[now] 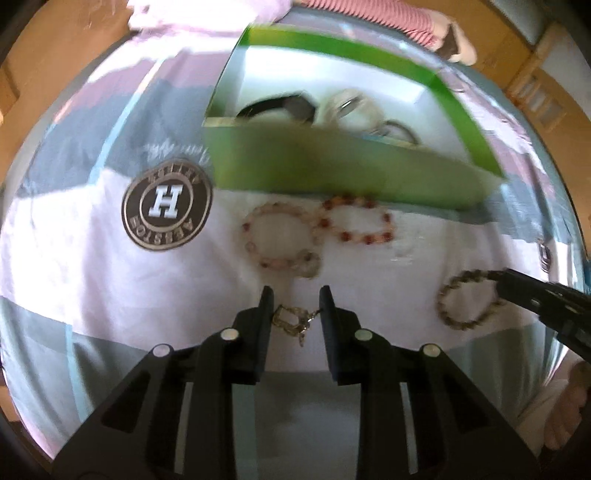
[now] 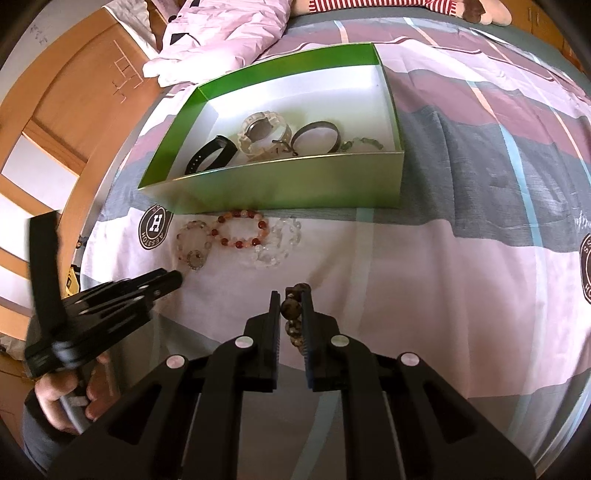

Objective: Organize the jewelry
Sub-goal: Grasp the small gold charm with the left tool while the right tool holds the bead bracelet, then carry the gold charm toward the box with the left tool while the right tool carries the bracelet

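A green box [image 2: 280, 184] with several bracelets and a black band inside sits on the bed; it also shows in the left wrist view [image 1: 332, 166]. In front of it lie a pink bead bracelet [image 1: 275, 236], a red-orange bead bracelet [image 1: 356, 219] and a clear bead bracelet [image 2: 275, 243]. My left gripper [image 1: 296, 297] is open, its fingers on either side of a gold chain [image 1: 293, 321] on the sheet. My right gripper [image 2: 292, 301] is shut on a brown bead bracelet [image 2: 291, 314], which also shows in the left wrist view [image 1: 467, 301].
The bedsheet [image 2: 424, 277] is pink, grey and white with round "H" logos [image 1: 166, 210]. A pink quilt [image 2: 218, 40] and a striped plush toy [image 1: 406, 18] lie behind the box. Wooden furniture [image 2: 74, 92] stands to the left.
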